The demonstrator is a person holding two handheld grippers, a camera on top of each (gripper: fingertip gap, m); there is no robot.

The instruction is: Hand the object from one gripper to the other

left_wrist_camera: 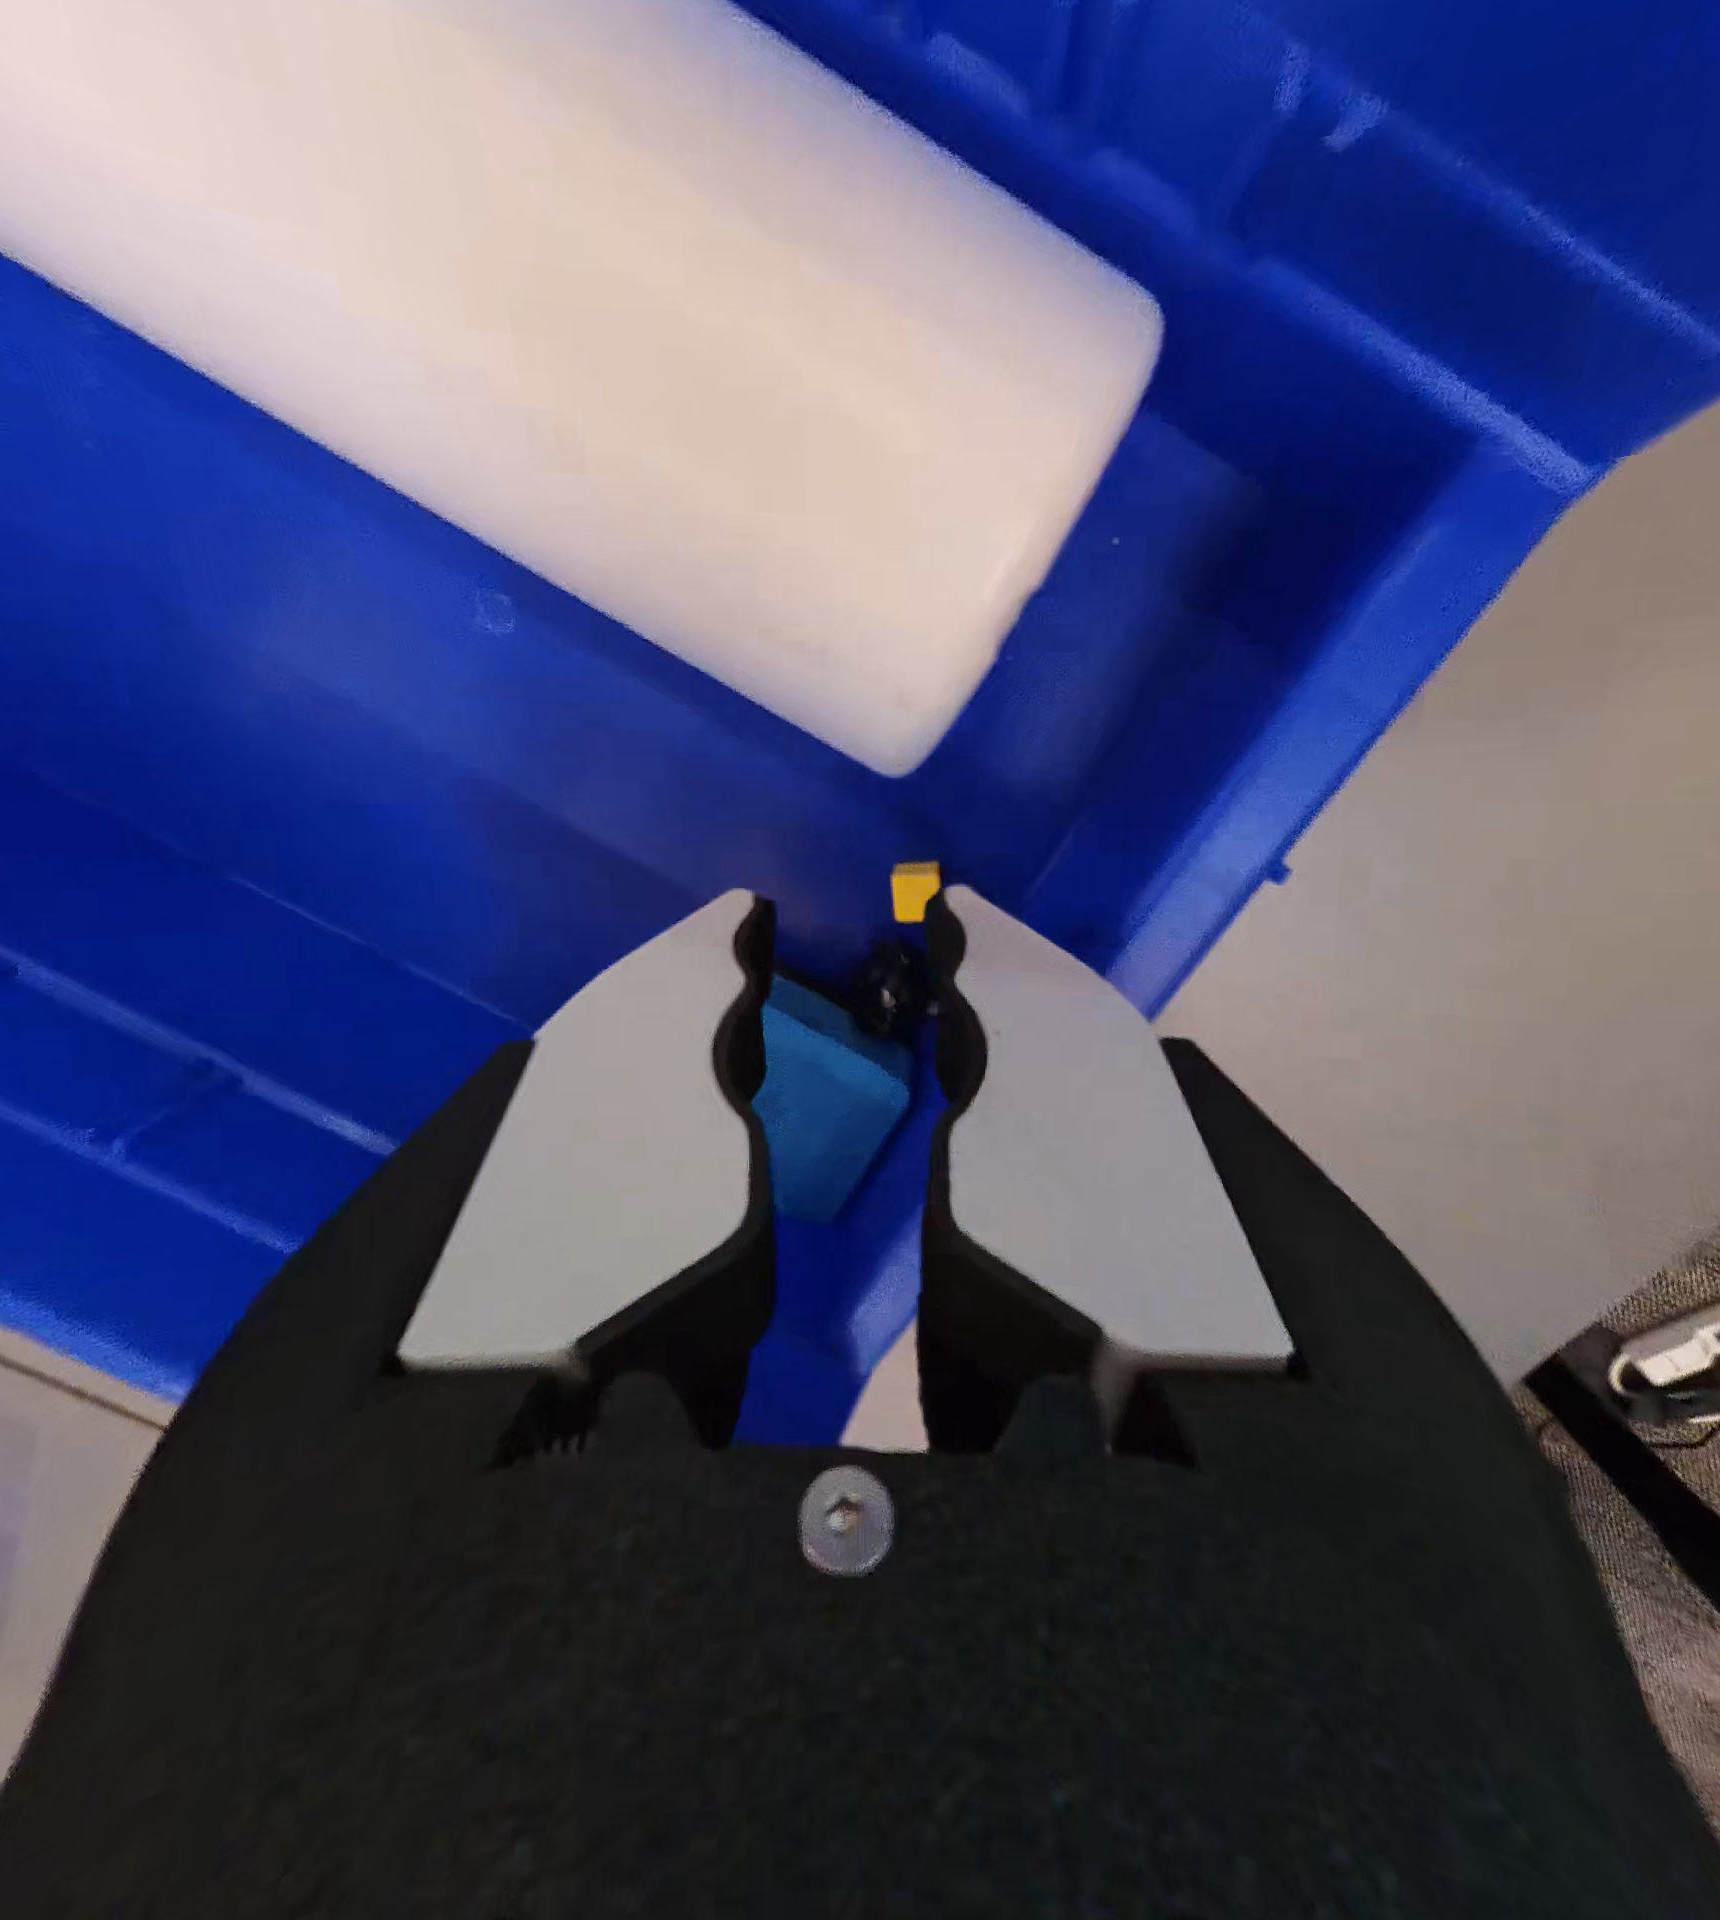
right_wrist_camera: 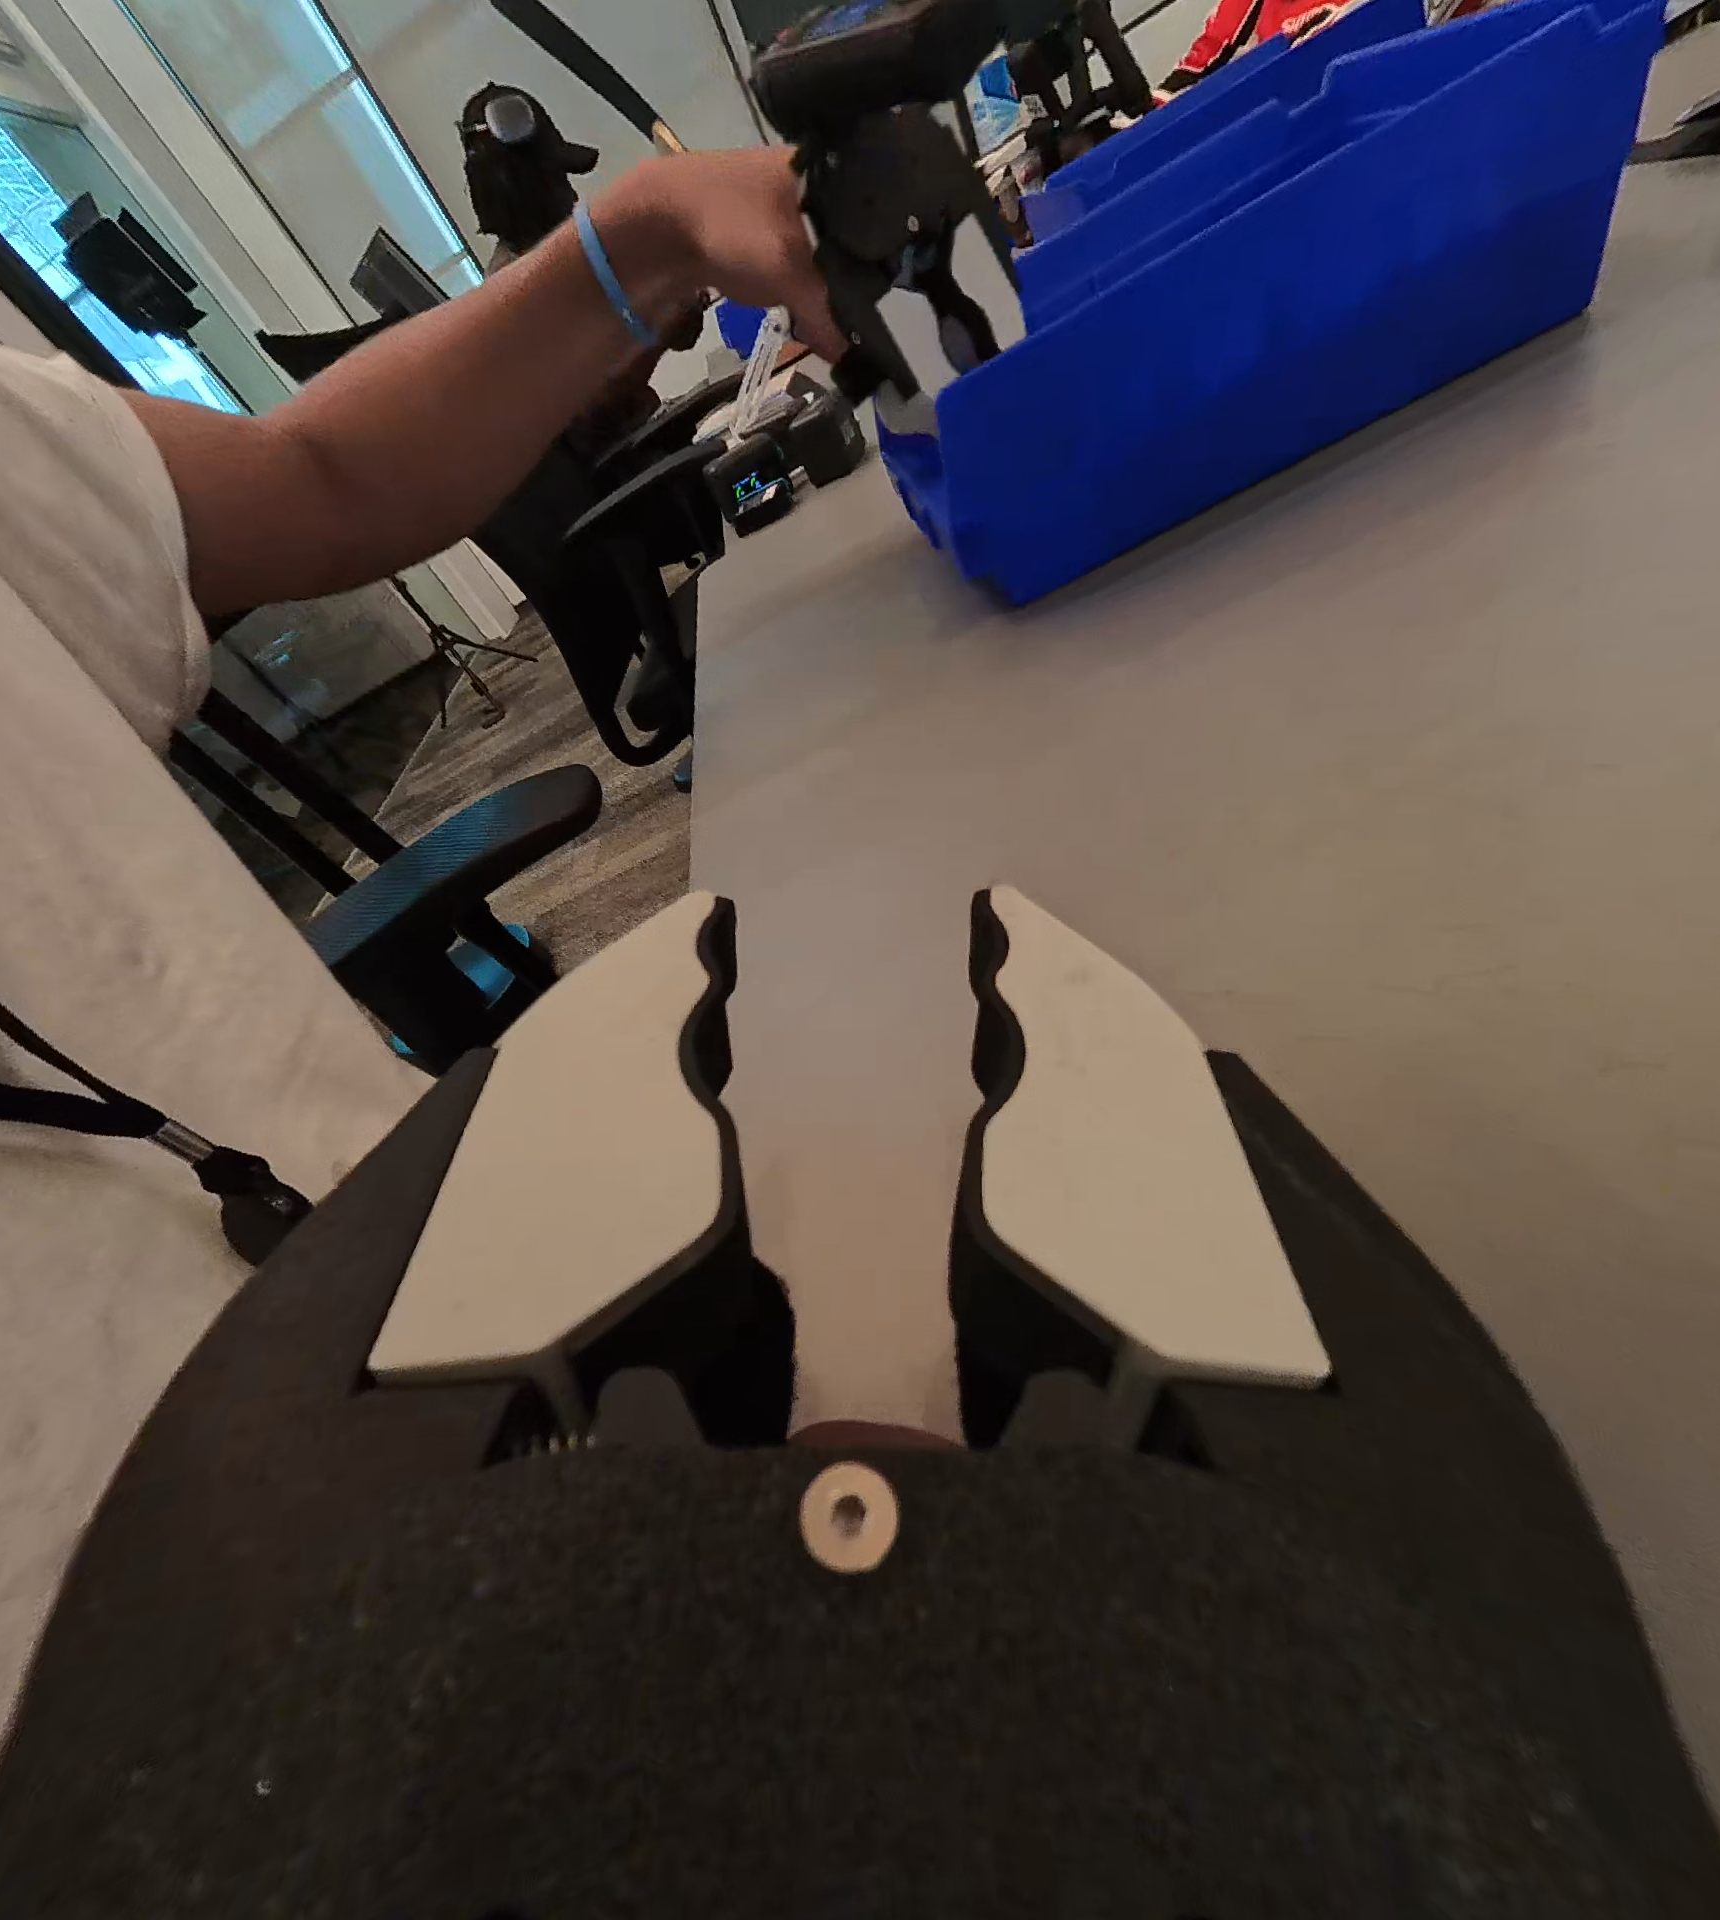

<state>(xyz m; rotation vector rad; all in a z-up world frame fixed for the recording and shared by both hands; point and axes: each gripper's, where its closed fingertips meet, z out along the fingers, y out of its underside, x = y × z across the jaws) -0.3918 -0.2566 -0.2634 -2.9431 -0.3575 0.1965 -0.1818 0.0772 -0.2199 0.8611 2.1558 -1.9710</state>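
A small blue block (left_wrist_camera: pixel 830 1112) lies in the blue bin (left_wrist_camera: pixel 212 831), between the fingers of the left tongs (left_wrist_camera: pixel 851 914), which are parted around it without gripping. A white slab (left_wrist_camera: pixel 544 343) lies farther inside. The right tongs (right_wrist_camera: pixel 851 914) hover open and empty above the grey tabletop (right_wrist_camera: pixel 1355 831), well apart from the bin.

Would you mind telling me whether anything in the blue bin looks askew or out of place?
Nothing looks spilled or damaged. The light-blue block lies tilted in the blue bin between the left hand-held gripper fingers, untouched, and the white block lies diagonally across the bin.
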